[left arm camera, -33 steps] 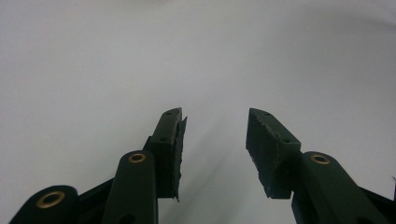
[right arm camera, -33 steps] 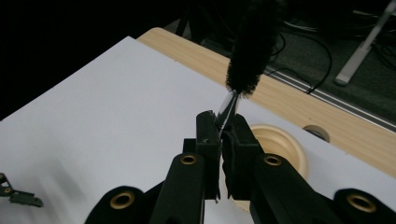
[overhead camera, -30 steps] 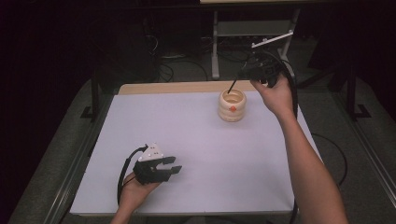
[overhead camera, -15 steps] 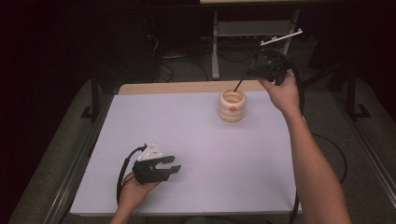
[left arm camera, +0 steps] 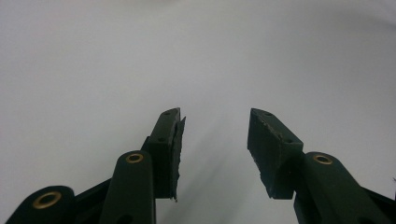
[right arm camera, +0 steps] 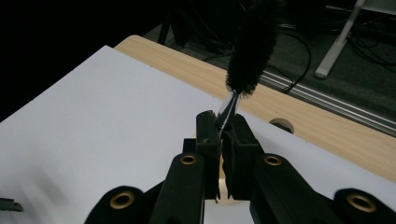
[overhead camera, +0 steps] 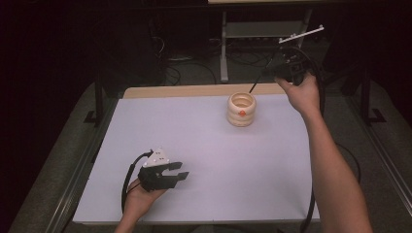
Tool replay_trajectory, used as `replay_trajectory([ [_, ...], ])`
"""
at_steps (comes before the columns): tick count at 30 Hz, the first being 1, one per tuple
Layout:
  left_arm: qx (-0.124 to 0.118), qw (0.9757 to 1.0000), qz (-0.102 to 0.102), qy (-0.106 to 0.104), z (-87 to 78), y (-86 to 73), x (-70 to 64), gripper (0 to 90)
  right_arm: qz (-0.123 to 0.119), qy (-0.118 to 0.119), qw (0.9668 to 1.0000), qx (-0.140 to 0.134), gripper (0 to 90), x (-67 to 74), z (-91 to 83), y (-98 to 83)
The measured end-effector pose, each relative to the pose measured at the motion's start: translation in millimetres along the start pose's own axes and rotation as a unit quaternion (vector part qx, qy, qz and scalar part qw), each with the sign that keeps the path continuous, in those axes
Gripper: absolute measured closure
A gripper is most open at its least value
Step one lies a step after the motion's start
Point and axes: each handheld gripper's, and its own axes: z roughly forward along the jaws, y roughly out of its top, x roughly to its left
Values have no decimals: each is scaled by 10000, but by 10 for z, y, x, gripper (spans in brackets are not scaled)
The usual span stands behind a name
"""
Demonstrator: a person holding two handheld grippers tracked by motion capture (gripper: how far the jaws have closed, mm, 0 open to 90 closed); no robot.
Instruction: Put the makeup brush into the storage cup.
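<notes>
Right claw point(right arm camera: 220, 122) pinches a brush point(right arm camera: 250, 44) by its thin stem, bristles up, held high past the far right edge, prob. lifted clear of the cup point(overhead camera: 241, 109) far-centre on the surface point(overhead camera: 204, 145); left claw point(left arm camera: 214, 135) spread, empty, resting near-left, out of the way.

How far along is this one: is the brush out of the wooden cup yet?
Looks done: the right gripper is shut on the black brush, lifted beyond the wooden cup. In hand: the brush, held above the table's far edge. Left: setting it down somewhere; the left gripper rests open on the white tabletop.
</notes>
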Motion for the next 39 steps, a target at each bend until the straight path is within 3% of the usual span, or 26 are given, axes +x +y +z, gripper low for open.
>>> replay_trajectory([
  [18,74,10000,-21,11,-19,-9,11,546,291,-386,9988,66,848,-7,381,-81],
  [39,104,9999,1,10,-6,3,-6,544,573,-463,9972,139,847,-34,690,-279],
])
